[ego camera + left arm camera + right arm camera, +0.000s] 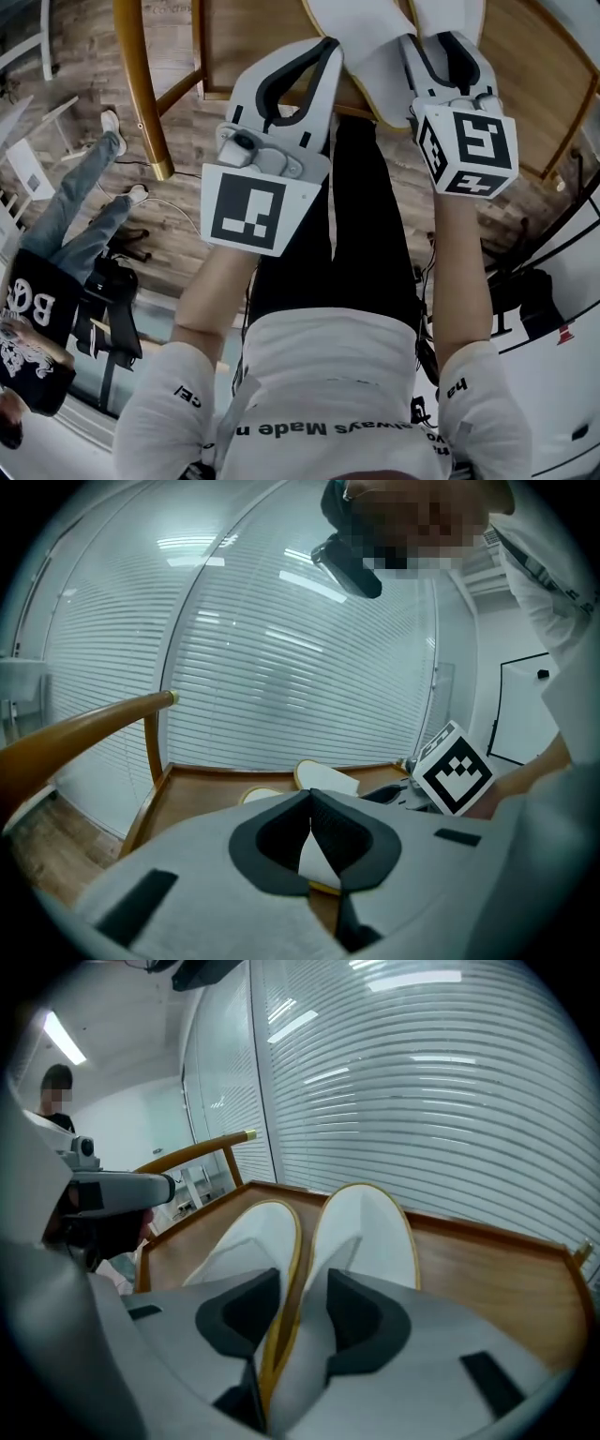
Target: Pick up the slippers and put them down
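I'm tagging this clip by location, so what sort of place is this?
Probably an office or lab-type room, though that is a guess. Long horizontal blinds cover the wall ahead, the wood-plank floor is indoor flooring, and a wooden chair holds the white slippers.

One overhead, two gripper views
Head camera looks steeply down; gripper cameras face the blinds from close behind their jaws; all share the slippers.

The right gripper, at 6 o'clock, has its jaws apart astride the adjoining inner edges of two white, yellow-rimmed slippers, which lie side by side on a rimmed wooden surface and point toward 12 o'clock, where slatted blinds fill the background.
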`<state>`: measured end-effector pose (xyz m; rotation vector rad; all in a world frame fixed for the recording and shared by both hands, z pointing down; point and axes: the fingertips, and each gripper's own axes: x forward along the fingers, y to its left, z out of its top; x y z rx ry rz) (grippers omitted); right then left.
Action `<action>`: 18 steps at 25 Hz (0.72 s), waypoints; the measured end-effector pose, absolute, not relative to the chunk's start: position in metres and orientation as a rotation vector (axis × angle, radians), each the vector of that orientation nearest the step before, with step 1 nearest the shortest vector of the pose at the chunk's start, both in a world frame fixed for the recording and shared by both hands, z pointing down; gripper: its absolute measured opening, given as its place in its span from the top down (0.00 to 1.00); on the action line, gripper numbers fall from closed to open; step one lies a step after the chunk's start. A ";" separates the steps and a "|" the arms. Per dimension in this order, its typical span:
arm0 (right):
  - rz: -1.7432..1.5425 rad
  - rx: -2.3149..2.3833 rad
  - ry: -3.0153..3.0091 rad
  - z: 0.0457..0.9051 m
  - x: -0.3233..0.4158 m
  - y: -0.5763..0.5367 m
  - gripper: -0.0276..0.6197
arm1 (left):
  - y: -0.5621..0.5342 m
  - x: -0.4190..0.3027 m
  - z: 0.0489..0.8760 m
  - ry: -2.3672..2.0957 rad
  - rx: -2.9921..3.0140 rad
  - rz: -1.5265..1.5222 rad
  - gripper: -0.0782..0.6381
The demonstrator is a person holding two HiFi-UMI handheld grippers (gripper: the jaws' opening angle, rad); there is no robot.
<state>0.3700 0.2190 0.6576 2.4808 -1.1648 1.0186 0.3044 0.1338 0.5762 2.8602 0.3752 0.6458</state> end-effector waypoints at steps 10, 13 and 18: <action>0.940 2.498 -1.159 0.644 0.372 0.222 0.92 | 0.124 0.305 0.561 0.337 2.876 0.637 0.88; 0.923 2.511 -1.146 0.629 0.373 0.228 0.92 | 0.126 0.307 0.545 0.346 2.880 0.622 0.88; 0.881 2.547 -1.130 0.593 0.378 0.238 0.92 | 0.130 0.314 0.512 0.372 2.885 0.592 0.88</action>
